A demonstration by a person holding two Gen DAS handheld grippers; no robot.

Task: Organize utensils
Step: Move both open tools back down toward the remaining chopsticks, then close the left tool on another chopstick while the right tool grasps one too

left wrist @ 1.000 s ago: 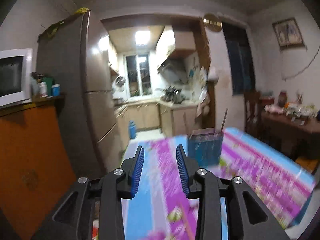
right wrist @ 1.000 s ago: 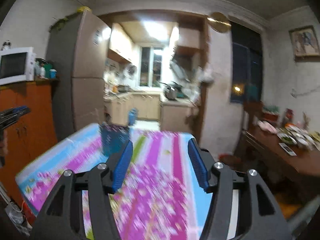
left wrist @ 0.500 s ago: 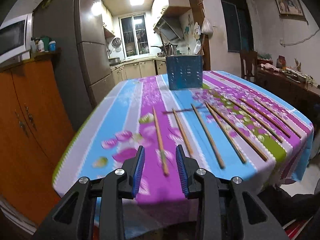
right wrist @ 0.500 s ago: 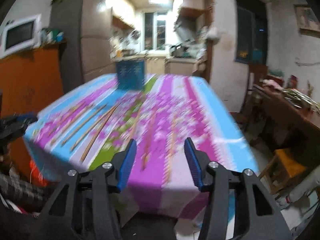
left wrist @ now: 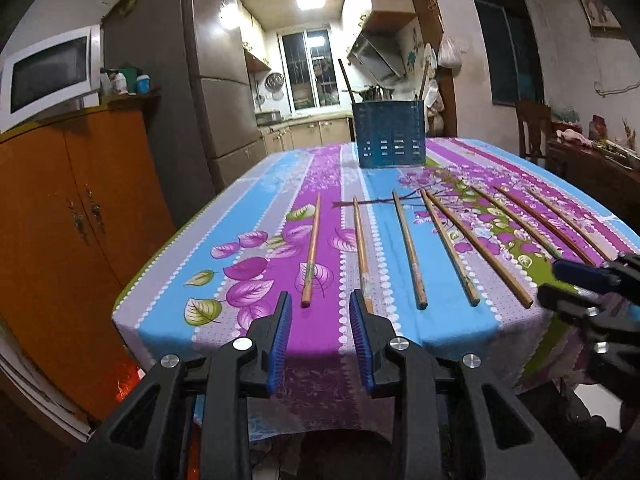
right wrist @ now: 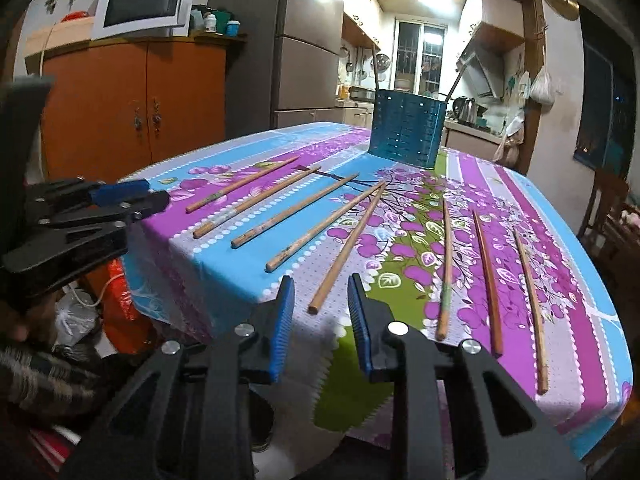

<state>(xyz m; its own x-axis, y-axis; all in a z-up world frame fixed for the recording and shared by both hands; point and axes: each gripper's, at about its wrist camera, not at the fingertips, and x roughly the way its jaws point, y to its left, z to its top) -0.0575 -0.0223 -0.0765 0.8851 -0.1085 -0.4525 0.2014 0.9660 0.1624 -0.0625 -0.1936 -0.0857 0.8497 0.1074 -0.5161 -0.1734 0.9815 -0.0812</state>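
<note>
Both grippers [left wrist: 320, 320] [right wrist: 320, 304] low, angled toward chopsticks [left wrist: 408, 248].

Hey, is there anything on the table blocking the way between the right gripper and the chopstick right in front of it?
Nothing visible does. The right gripper hangs just off the table's near edge, jaws apart and empty after closing partway, and the nearest chopstick ends just ahead of them on bare tablecloth. The blue holder stands far behind.

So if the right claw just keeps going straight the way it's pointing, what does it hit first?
Most likely the near end of the fifth chopstick from the left, which lies on the tablecloth right ahead of the open right claw; depth is hard to judge.
</note>
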